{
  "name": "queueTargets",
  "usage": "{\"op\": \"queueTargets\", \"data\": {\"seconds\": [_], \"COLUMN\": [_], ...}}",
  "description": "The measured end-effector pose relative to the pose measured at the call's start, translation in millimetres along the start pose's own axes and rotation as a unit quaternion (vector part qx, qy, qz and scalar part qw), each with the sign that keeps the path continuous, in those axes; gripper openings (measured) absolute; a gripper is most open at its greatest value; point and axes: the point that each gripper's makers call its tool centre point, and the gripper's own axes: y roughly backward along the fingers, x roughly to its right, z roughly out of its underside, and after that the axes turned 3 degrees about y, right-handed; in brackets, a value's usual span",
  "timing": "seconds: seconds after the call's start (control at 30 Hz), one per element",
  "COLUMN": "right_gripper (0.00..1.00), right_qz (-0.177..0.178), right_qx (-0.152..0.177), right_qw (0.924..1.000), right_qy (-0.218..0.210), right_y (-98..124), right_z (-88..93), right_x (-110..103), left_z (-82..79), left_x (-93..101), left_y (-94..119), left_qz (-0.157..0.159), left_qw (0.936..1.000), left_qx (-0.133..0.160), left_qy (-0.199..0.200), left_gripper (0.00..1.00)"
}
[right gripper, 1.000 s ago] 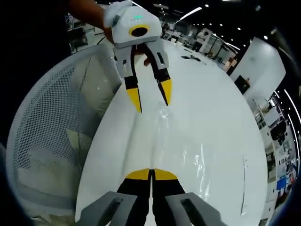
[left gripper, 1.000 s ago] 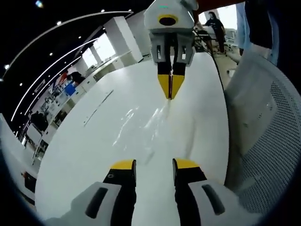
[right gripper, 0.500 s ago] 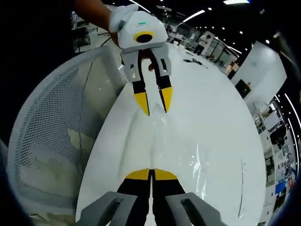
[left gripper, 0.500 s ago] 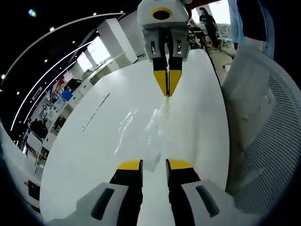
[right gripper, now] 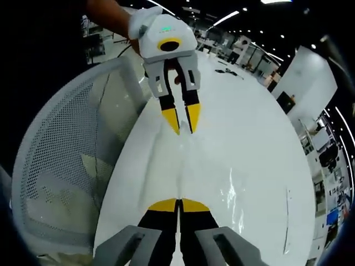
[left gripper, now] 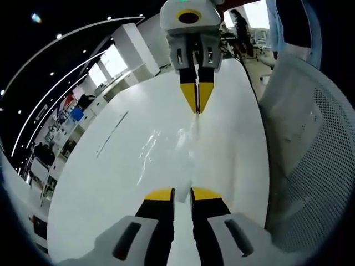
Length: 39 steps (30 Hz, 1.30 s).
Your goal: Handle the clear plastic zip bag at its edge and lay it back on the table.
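1. The clear plastic zip bag (left gripper: pixel 172 145) lies stretched along the white table (left gripper: pixel 100 183), between the two grippers; its glossy creases catch the ceiling lights.
2. In the left gripper view, the left gripper (left gripper: pixel 182 193) sits at the near end of the bag. Its yellow-tipped fingers (left gripper: pixel 160 194) stand a narrow gap apart, with the bag's edge between them; I cannot tell whether they actually pinch the plastic.
3. At the far end in that same view, the right gripper (left gripper: pixel 197 110) points down at the table with its fingers pressed together on the bag's far edge.
4. In the right gripper view, the right gripper (right gripper: pixel 179 205) has its yellow tips (right gripper: pixel 163 205) touching, closed on the near edge of the bag (right gripper: pixel 208 166).
5. Across from it, the left gripper (right gripper: pixel 184 129) is held by a gloved hand (right gripper: pixel 137 22), its fingers slightly parted just over the bag's other end.
6. A white mesh chair (right gripper: pixel 61 166) stands against the table's edge, beside the bag; it also appears in the left gripper view (left gripper: pixel 310 155).
7. Some small dark things (right gripper: pixel 227 69) lie far down the table, too small to make out.
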Motion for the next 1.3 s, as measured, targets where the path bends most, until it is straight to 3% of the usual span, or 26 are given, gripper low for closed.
{"op": "queueTargets", "data": {"seconds": [0.93,1.3], "right_gripper": [0.01,0.06], "right_qz": [0.007,0.016], "right_qx": [0.001,0.021], "right_qw": [0.9996,0.9991], "right_qy": [-0.026,-0.033], "right_y": [-1.8,-4.7], "right_z": [2.2,-12.4], "right_x": [-5.1,-3.3], "left_z": [-2.8,-4.4], "left_x": [8.2,10.4], "left_y": [1.9,0.4], "left_qz": [0.024,0.029], "left_qw": [0.9997,0.9996], "left_qx": [0.001,0.003], "left_qy": [-0.003,-0.002], "left_gripper": [0.01,0.0]}}
